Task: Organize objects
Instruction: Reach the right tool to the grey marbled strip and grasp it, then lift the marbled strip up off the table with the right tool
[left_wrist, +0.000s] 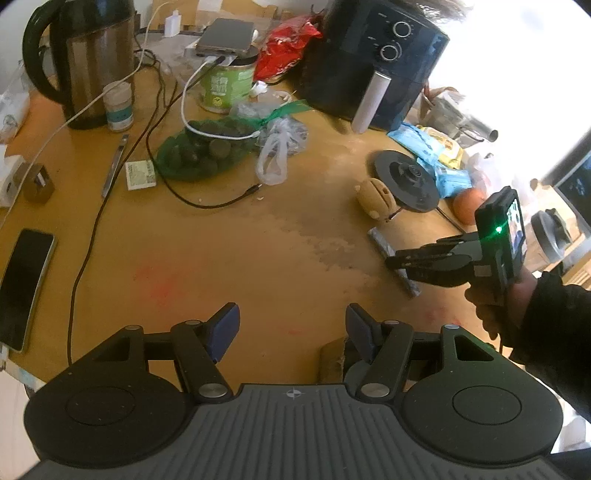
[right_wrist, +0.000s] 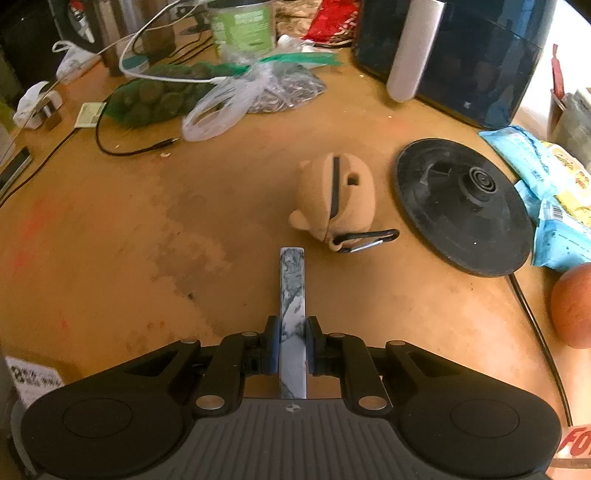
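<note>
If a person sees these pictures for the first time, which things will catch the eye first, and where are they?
Most striking is the marbled grey-white bar, clamped between the fingers of the right gripper low over the worn table. Just beyond it lies a tan animal-shaped case with a carabiner, beside a round black kettle base. The large dark air fryer stands at the back.

On the table (right_wrist: 110, 258), a slim bar (right_wrist: 292, 288) lies just before a small animal-shaped case (right_wrist: 332, 199), with a kettle base (right_wrist: 461, 206) to its right, an air fryer (right_wrist: 461, 55) behind that, and a net bag of round fruit (right_wrist: 155, 98) far left.
</note>
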